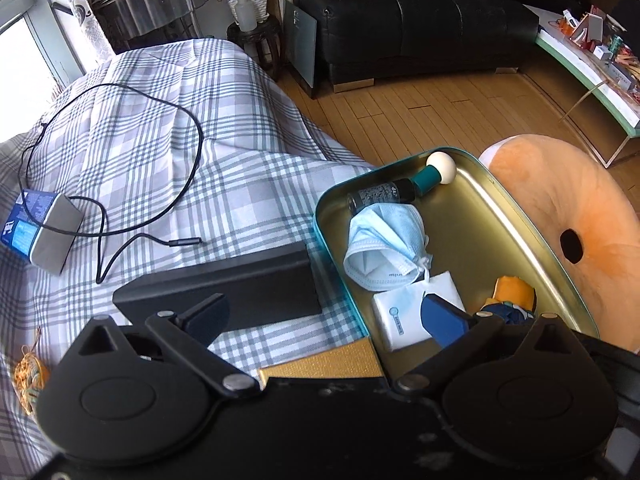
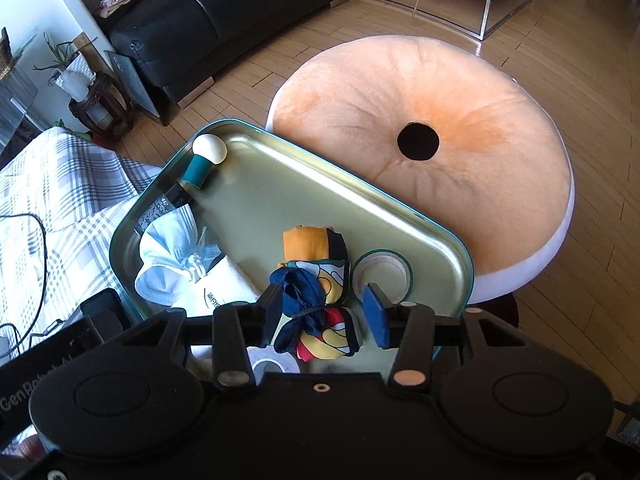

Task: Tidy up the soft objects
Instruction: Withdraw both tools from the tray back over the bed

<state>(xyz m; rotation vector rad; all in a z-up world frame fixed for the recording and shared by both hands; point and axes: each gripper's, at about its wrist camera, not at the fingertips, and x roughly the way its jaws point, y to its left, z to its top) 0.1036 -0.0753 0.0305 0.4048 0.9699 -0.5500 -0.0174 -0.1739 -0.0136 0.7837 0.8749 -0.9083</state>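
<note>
A teal metal tin lies open on the checked bedspread. In it are a crumpled blue face mask, a white tissue pack, a dark bottle with a white ball cap, a tape roll and a colourful bundled cloth. My right gripper is open, its fingers on either side of the cloth. My left gripper is open over the tin's near left edge.
A round orange cushion sits right beside the tin. On the bedspread lie a black box, a black cable and a blue-grey carton. A black sofa and wood floor lie beyond.
</note>
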